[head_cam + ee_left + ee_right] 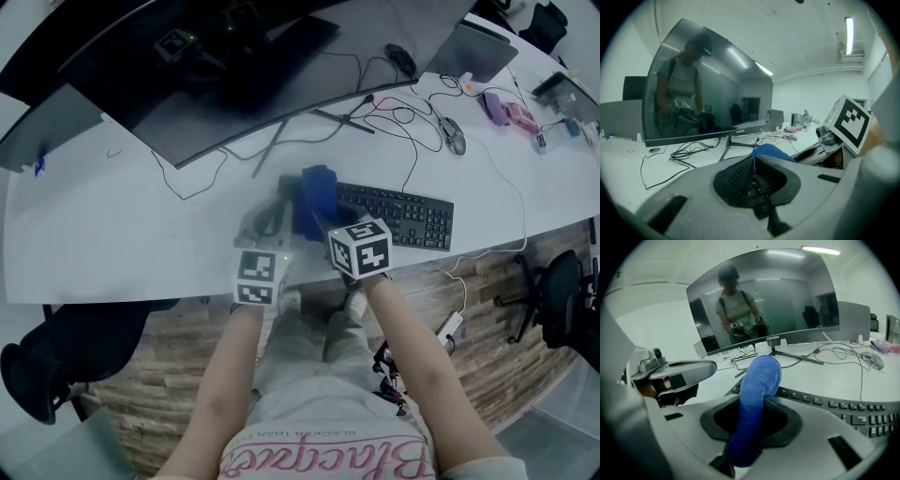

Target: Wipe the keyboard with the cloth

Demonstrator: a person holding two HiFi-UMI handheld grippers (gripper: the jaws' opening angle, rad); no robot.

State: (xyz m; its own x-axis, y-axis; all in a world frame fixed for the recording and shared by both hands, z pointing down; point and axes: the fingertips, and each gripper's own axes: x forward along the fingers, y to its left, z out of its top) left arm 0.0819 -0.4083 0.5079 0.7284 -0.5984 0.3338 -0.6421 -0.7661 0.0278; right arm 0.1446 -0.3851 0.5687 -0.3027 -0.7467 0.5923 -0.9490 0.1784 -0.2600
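The black keyboard [403, 214] lies near the front edge of the white desk [122, 225]. A blue cloth [316, 197] stands bunched over its left end. My right gripper [321, 221] is shut on that cloth [757, 399], which sticks up between its pads above the keys [853, 416]. My left gripper [277, 217] sits just left of the cloth, at the keyboard's left end. In the left gripper view its jaws are pressed together [754, 176], with a few keys [757, 193] showing in the slit and the cloth [773, 151] right behind.
A wide curved monitor [187, 75] stands at the back, with cables [394, 117] trailing toward a mouse [454, 134]. A laptop [478, 52] and pink items [511, 111] lie far right. Office chairs [37, 366] stand on the wooden floor beside the person's legs.
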